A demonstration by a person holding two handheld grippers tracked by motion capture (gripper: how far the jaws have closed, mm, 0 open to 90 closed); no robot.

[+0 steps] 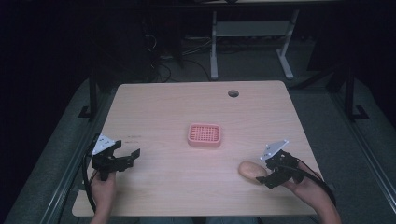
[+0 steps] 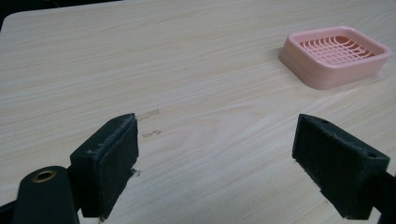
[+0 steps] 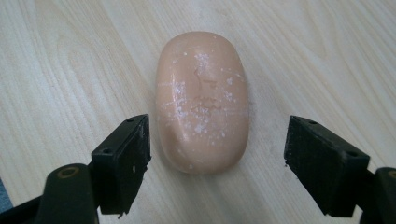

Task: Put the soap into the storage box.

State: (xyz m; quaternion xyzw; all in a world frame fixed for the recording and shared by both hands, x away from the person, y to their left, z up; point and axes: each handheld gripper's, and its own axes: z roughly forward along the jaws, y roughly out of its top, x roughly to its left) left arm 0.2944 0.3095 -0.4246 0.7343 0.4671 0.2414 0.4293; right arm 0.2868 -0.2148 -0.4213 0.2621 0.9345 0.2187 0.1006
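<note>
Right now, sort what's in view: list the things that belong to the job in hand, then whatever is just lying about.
Part of the job:
- soap bar, between the open fingers of the right gripper
- pink soap dish, mid-table

Just there:
- left gripper, open and idle
- cable hole in the table

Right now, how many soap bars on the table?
1. The soap bar lies on the table's near right part, between the open jaws of the right gripper. The pink soap dish looks empty.

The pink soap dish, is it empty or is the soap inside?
Empty. The soap dish shows its bare grid, and the soap lies on the table before the open right gripper.
</note>
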